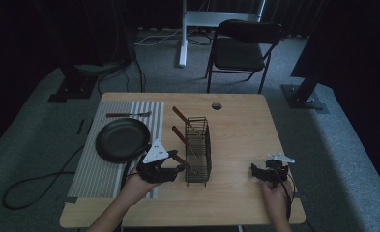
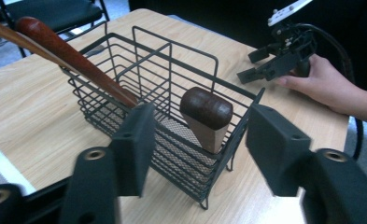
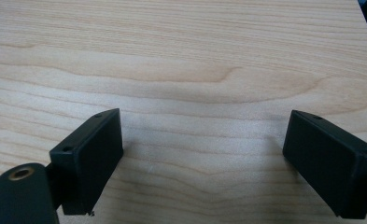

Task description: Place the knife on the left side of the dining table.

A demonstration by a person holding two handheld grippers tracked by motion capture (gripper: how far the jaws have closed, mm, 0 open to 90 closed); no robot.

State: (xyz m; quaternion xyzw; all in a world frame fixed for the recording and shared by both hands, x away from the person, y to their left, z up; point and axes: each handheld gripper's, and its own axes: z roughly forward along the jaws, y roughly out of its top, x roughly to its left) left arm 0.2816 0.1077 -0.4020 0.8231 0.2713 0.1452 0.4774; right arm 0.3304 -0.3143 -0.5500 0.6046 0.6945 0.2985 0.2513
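Wooden table [image 1: 236, 130] bears wire basket [image 2: 172, 116] holding brown-handled utensils [image 2: 207, 114]; both grippers gape, empty.

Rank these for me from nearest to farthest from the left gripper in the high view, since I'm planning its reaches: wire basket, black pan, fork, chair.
From the left gripper:
1. wire basket, right beside it on its right.
2. black pan, on the striped mat to its upper left.
3. fork, at the mat's far end, beyond the pan.
4. chair, on the floor past the table's far edge.
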